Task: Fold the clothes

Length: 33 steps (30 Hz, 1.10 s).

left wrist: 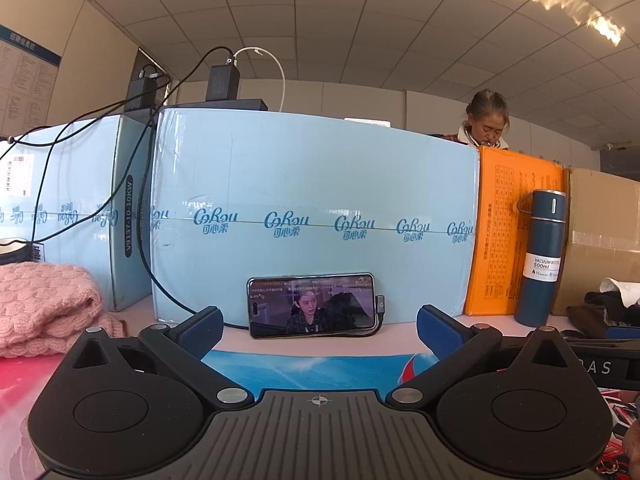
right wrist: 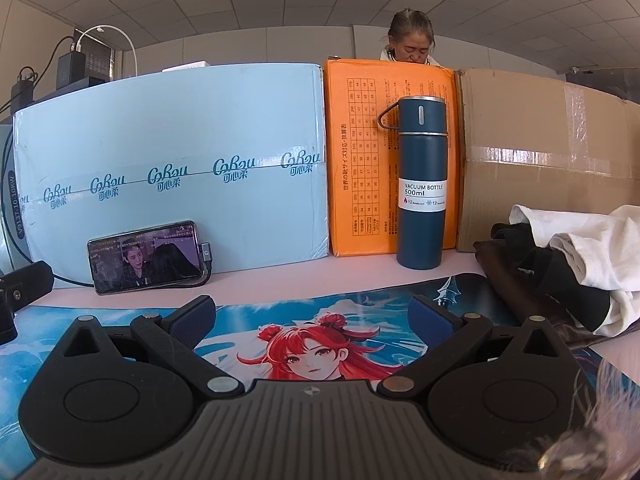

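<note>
Clothes sit at both ends of the table. A pink knit sweater (left wrist: 44,308) lies folded on the left. A pile of white, black and brown clothes (right wrist: 572,264) lies on the right, partly on the anime desk mat (right wrist: 312,332) with a red-haired girl on it.

The left gripper (left wrist: 319,330) is spread wide and holds nothing. The right gripper (right wrist: 311,318) is spread wide too, with nothing between its fingers, over the mat.

At the back stands a light blue box (left wrist: 312,200) that says "CoRou" many times. Next to it are an orange box (right wrist: 360,152) with a number chart and a brown cardboard box (right wrist: 540,152). A dark blue bottle (right wrist: 422,184) says "VACUUM BOTTLE 500ml". A phone (left wrist: 312,306) leans on the blue box, plugged in and showing a video.
</note>
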Available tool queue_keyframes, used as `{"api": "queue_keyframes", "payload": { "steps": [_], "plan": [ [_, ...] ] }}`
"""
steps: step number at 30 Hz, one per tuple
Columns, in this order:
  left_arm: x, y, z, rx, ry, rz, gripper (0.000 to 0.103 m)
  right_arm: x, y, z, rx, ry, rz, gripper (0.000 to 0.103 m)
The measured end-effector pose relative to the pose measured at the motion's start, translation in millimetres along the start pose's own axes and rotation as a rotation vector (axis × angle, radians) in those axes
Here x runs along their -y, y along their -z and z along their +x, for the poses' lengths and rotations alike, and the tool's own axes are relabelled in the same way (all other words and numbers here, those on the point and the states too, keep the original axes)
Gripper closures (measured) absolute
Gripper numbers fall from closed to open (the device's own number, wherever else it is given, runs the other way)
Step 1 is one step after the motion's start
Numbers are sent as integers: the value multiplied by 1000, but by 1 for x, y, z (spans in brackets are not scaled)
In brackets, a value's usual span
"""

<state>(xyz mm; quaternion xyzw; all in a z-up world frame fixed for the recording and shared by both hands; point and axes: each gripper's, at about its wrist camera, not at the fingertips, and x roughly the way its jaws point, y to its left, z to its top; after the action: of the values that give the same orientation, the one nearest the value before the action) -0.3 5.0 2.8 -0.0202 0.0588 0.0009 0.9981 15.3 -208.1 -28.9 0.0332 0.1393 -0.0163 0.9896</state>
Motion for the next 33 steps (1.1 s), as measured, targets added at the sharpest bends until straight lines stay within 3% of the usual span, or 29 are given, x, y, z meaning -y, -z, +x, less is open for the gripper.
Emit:
{"api": "queue_keyframes", "payload": {
  "steps": [6,16,33],
  "plan": [
    [-2,1,3,-19,-1,-12,0,5,-1,-7,16,18,10,0],
    [0,2,-4,27,31,14,0,8,2,-17,60,91,45,0],
    [-1,-1,-5,23,32,15,0,8,2,-16,46,63,50,0]
  ]
}}
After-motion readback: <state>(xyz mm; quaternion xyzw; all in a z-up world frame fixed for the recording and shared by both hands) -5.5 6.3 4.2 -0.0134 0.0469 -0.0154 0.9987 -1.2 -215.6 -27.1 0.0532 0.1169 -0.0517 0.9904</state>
